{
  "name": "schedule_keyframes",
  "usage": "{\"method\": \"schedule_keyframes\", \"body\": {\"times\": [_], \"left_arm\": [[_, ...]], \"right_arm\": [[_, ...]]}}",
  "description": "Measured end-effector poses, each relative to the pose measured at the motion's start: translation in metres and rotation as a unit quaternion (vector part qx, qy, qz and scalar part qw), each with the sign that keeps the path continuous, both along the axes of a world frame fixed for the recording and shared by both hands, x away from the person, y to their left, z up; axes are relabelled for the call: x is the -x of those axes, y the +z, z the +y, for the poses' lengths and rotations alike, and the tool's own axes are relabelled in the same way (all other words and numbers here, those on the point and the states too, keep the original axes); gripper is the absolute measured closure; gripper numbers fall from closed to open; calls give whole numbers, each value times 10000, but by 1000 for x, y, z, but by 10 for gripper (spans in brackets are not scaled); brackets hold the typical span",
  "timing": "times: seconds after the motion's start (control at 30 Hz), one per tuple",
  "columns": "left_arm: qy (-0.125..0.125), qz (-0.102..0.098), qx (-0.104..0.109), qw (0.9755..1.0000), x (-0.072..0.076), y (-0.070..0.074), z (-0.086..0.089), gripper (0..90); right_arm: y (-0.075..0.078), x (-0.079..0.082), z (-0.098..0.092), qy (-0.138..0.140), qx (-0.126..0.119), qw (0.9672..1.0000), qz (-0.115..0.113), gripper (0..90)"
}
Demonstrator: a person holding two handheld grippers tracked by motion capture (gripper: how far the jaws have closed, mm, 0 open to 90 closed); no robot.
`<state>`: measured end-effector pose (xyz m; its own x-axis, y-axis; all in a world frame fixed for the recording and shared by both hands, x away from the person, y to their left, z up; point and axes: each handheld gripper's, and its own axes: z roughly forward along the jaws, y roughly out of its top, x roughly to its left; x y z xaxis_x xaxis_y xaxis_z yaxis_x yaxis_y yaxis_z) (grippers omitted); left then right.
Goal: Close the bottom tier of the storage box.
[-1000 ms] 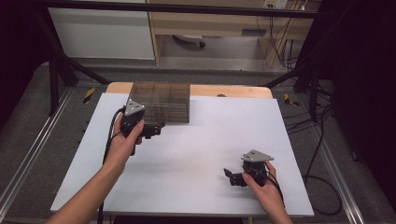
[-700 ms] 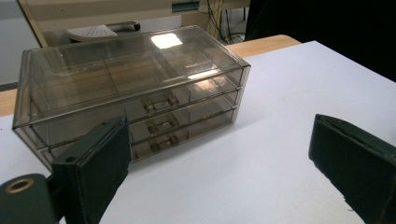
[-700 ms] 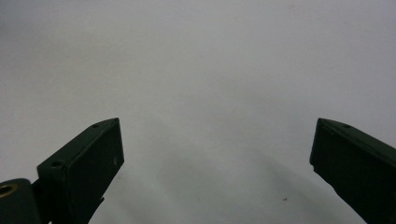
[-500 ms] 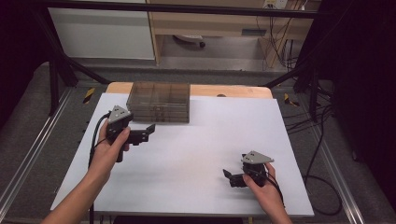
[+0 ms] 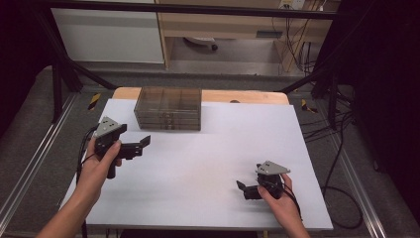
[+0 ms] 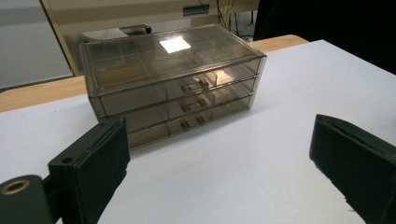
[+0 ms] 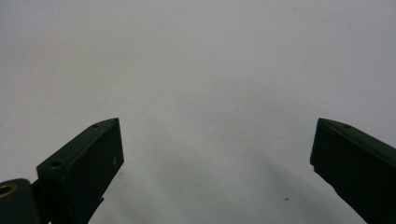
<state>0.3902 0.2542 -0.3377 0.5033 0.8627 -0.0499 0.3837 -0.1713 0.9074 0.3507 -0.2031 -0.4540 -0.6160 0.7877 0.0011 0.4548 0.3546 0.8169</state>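
**Figure: Left gripper standing off from the drawer chest, jaws wide**

The left gripper [image 5: 141,145] is held above the white table [image 5: 208,163], its jaws spread wide and holding nothing. It sits near the front-left corner of the smoky clear drawer chest [image 5: 169,108], apart from it, and points across the chest's front. In the left gripper view, the chest [image 6: 173,79] stands ahead between the two pads [image 6: 95,163], showing three stacked drawers, all shut, each with a small knob [image 6: 194,85] at mid-front. The right gripper [image 5: 246,189] rests low on the table, well away from the chest toward the near right, also fully open and empty.

To do the approach well, the left gripper should probably square up to the chest's front, centre one knob between the pads, then close and pull straight outward. The right gripper may need to steady the chest against sliding.
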Motion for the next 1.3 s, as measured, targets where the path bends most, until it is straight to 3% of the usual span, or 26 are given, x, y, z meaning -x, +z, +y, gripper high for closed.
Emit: {"method": "schedule_keyframes", "body": {"times": [0.27, 0.43, 0.53, 0.93, 1.3], "left_arm": [[87, 0, 45, 10000, 12, -4, 17, 50], [28, -133, -142, 9998, 20, -6, 29, 47], [54, -122, -134, 9998, 25, -8, 36, 46], [230, 59, -148, 9996, 40, -32, 57, 48], [325, 210, -125, 9992, 48, -58, 63, 51]], "right_arm": [[0, 0, 0, 2, 6, 10000, -9, 32], [-1, -1, -1, -28, -6, 10000, 4, 32], [-1, -1, -1, -30, -14, 10000, -2, 32], [-1, 0, -1, -24, 15, 10000, 25, 31], [-1, 0, -1, -22, 35, 10000, 62, 31]]}}
